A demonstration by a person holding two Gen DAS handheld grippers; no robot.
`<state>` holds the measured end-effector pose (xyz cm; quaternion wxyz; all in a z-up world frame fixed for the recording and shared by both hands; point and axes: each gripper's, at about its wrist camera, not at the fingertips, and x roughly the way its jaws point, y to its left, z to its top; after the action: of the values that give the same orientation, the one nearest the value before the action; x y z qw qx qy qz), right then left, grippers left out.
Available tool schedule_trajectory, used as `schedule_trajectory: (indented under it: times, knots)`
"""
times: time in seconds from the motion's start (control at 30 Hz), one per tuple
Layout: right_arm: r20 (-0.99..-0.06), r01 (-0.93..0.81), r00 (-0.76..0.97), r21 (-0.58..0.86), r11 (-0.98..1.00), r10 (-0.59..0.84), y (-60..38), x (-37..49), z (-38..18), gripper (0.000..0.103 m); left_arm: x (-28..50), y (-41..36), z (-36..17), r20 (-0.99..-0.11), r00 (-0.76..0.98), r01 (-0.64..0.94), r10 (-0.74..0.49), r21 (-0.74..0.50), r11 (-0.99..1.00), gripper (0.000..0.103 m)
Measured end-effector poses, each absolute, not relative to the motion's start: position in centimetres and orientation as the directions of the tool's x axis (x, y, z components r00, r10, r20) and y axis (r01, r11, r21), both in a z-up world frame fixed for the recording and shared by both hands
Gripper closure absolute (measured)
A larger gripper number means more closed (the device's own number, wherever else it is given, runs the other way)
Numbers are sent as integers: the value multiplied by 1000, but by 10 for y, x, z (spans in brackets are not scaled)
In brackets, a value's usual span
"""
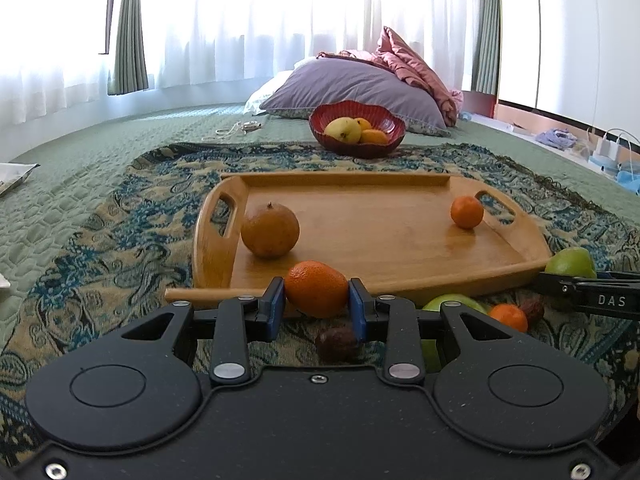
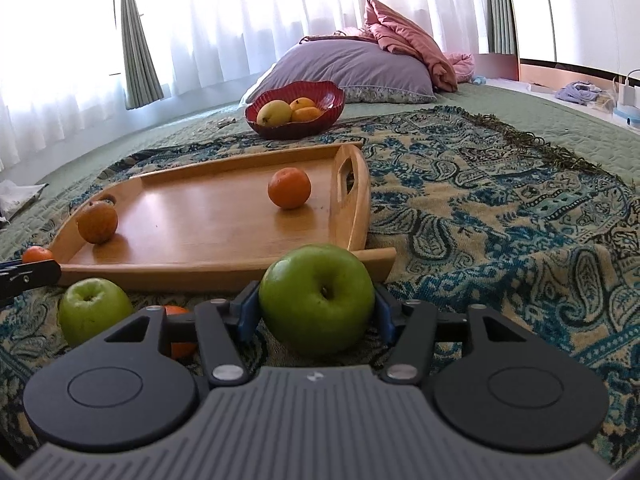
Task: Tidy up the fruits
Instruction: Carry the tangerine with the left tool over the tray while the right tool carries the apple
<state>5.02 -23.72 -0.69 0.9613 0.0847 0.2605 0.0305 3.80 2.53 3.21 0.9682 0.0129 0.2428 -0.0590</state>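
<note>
My left gripper (image 1: 317, 306) is shut on a tangerine (image 1: 316, 290), held just in front of the near rim of the wooden tray (image 1: 380, 240). On the tray lie a round brown fruit (image 1: 270, 236) at the left and a small tangerine (image 1: 467, 212) at the right. My right gripper (image 2: 316, 314) is shut on a green apple (image 2: 316, 292), its blue pads against both sides, near the tray's (image 2: 200, 220) right front corner. A second green apple (image 2: 94, 310) and a tangerine (image 2: 182, 346) lie on the cloth to its left.
A red bowl (image 2: 294, 128) with yellow and orange fruit stands behind the tray. A dark wrinkled fruit (image 1: 336, 344) lies on the patterned cloth under my left gripper, another (image 1: 532, 310) to the right. A purple pillow (image 1: 352, 88) and pink bedding are at the back.
</note>
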Motion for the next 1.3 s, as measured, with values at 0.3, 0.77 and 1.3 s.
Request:
schedule_trajectory:
  times: [0.3,0.77,1.3]
  knots:
    - [-459,-29,880,209,978,124,-241,62,23,43,66,28,61,-447,886,134,-123,-8,991,72]
    - [-492,-64,856,208,976,160,-240,165,75,43,180,37,89,-538,834,122,-120,-32,992,72]
    - [-696,-38,701,183,982,157,-224,270,45,43,263,44,44,-704,708,51,-52,-23,998,72]
